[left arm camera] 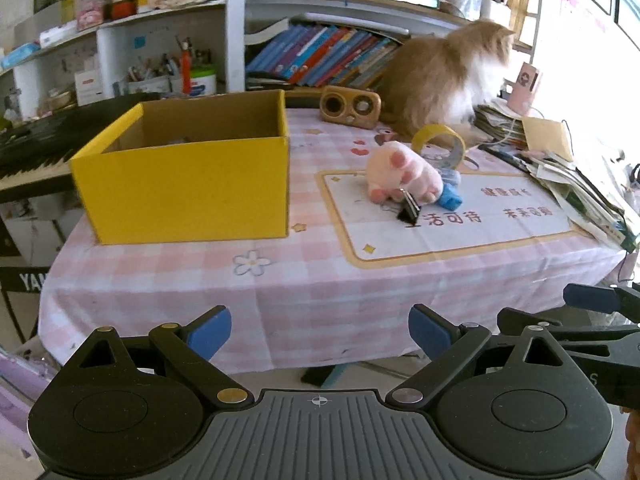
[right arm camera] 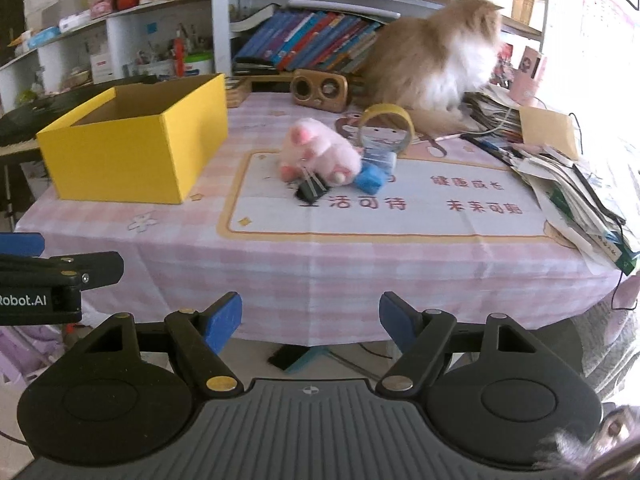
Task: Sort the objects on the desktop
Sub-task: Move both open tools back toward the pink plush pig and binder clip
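Both grippers are hanging short of the near table edge, the left gripper [left arm camera: 319, 334] and right gripper [right arm camera: 310, 317] each with fingers spread and gripping nothing. Well beyond them, mid-table, the pink plush paw [left arm camera: 402, 171] is lying right of the yellow box [left arm camera: 188, 184], its long axis seemingly running left-right, toes facing near, a black binder clip [left arm camera: 409, 210] touching its near side.

Open yellow box [left arm camera: 188, 188], pink plush paw [left arm camera: 400, 174], black binder clip [left arm camera: 410, 210] touching it

Bare tablecloth [right arm camera: 320, 256] lies open in front; yellow box [right arm camera: 132, 152] flanks left, paper pile [right arm camera: 580, 192] right.
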Motion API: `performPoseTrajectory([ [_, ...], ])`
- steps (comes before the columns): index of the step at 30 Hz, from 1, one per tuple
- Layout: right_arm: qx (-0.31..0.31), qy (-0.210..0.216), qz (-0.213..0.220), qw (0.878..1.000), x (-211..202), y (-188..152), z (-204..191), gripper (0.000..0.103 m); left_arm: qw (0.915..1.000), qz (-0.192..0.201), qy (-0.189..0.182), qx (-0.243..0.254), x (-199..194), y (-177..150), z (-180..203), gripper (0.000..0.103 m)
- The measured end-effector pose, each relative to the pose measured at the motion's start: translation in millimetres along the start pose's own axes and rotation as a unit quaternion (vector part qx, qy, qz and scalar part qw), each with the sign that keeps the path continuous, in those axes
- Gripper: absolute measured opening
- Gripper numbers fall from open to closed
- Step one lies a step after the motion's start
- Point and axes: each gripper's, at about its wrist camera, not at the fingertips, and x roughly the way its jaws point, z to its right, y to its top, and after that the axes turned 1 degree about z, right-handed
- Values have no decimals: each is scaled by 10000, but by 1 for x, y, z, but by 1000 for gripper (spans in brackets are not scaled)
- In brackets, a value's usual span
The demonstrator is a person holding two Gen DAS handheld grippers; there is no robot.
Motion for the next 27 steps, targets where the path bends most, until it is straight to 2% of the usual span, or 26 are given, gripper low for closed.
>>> performPoseTrajectory([
  [15, 238, -285, -115, 9992, 24, 14, 44, 75, 9991, -71, -332, 267, 40, 27, 37, 97],
  [27, 334, -343, -182, 9987, 53, 37, 81, 75, 9986, -105, -404, 313, 77, 56, 67, 97],
])
